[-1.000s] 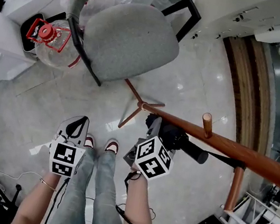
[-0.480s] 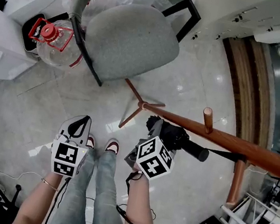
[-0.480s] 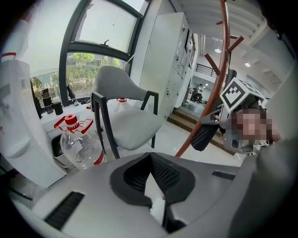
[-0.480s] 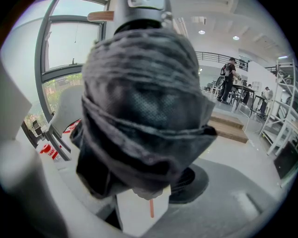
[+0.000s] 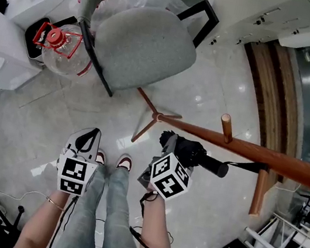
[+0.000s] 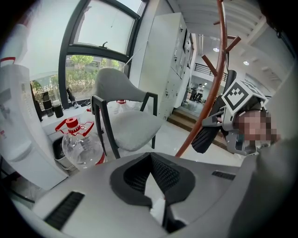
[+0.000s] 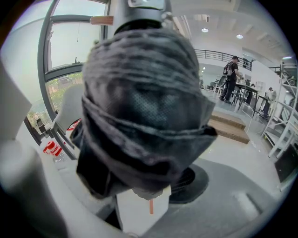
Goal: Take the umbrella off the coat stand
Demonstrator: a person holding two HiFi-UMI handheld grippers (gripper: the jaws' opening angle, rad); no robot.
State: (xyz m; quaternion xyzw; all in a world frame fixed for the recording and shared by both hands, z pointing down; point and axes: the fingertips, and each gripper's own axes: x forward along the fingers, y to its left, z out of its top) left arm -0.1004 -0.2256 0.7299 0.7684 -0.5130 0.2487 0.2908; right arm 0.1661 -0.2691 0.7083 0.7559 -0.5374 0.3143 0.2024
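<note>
Tightening right gripper (image 5: 169, 145) round umbrella (image 5: 192, 152).

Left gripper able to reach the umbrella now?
Probably yes: nothing stands between the left gripper and the umbrella, held beside it by the right gripper, whose jaws have just been closing. The left jaws are shut, so they'd need opening.

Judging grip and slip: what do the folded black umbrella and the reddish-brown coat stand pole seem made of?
The folded black umbrella: woven fabric, matt, probably nylon or polyester; a fine weave and soft wrinkled folds show. The reddish-brown coat stand pole: likely wood, smooth with a satin sheen, round pegs; coated metal can't be ruled out.
</note>
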